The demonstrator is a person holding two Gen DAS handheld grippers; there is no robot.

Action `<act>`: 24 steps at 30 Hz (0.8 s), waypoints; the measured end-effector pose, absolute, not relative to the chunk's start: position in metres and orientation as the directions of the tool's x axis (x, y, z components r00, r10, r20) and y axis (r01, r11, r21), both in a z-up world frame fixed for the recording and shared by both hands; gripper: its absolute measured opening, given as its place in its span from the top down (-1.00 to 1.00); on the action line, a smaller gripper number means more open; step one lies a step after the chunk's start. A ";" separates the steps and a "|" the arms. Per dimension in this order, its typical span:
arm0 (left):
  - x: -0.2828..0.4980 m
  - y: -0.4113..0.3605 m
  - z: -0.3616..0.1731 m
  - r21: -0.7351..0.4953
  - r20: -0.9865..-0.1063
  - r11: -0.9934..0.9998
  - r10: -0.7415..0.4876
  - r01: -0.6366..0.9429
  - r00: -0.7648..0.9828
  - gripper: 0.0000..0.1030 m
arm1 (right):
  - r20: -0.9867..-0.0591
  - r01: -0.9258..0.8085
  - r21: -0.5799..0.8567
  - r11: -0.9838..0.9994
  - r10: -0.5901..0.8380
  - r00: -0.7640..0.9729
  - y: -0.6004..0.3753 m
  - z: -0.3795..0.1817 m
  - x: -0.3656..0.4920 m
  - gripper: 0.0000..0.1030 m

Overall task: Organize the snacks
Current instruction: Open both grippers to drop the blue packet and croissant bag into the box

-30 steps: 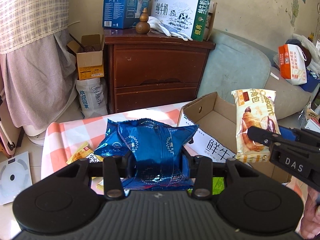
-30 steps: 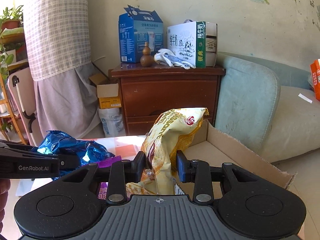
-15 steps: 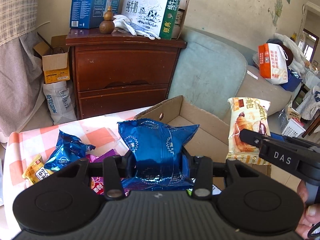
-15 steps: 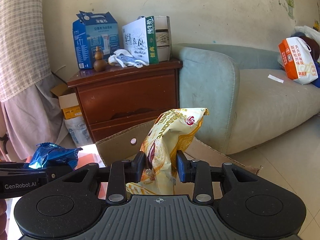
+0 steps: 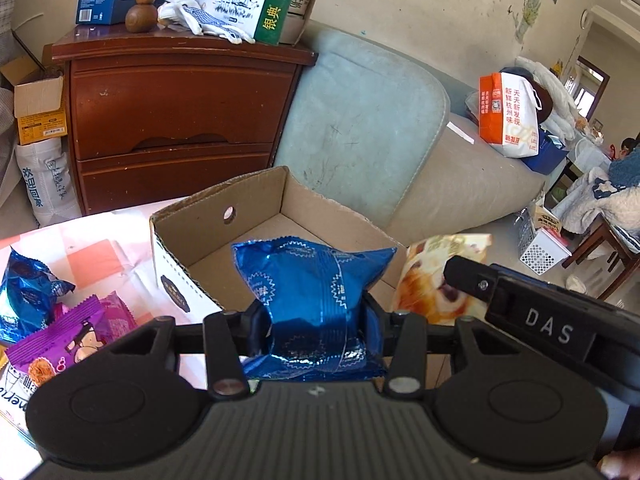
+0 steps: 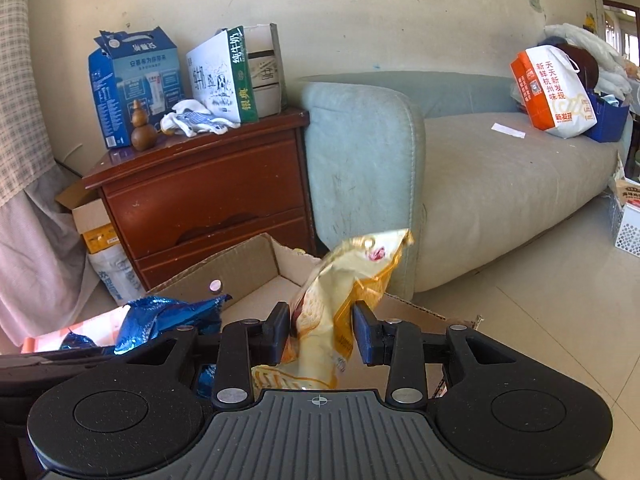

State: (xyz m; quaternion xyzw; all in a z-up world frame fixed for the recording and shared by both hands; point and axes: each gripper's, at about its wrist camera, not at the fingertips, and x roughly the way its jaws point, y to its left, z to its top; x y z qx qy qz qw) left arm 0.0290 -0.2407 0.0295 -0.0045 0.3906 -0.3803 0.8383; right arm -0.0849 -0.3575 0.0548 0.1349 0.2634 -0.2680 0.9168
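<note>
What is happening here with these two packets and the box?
A person is sorting snacks with a gripper in each hand. The left gripper is shut on a blue snack packet, held over the open cardboard box. The right gripper has a yellow croissant packet between its jaws, which look parted around it, also at the box. More snacks, among them a purple packet, lie on the checked tablecloth.

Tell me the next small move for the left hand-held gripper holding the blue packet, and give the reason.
Probably lower it a little and open over the cardboard box. The left hand-held gripper is clamped on the blue snack packet, which already hangs above the box's open, seemingly bare interior, so releasing there should drop it in.
</note>
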 end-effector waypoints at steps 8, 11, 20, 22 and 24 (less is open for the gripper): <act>0.029 -0.230 0.036 -0.311 -0.644 0.732 -0.631 0.606 0.432 -0.44 | -0.549 0.566 0.161 0.809 -0.403 0.732 -0.363 0.056 -0.089 0.14; 0.029 -0.223 0.040 -0.308 -0.650 0.743 -0.620 0.594 0.439 -0.47 | -0.545 0.553 0.191 0.811 -0.381 0.747 -0.364 0.057 -0.090 0.13; 0.025 -0.176 0.045 -0.211 -0.686 0.805 -0.526 0.554 0.503 -0.55 | -0.549 0.489 0.227 0.842 -0.304 0.779 -0.355 0.057 -0.090 0.07; 0.026 -0.160 0.045 -0.204 -0.703 0.822 -0.501 0.532 0.505 -0.55 | -0.551 0.470 0.236 0.851 -0.282 0.786 -0.350 0.058 -0.089 0.07; 0.025 -0.146 0.044 -0.192 -0.714 0.837 -0.477 0.513 0.512 -0.56 | -0.552 0.444 0.244 0.862 -0.253 0.795 -0.345 0.058 -0.088 0.07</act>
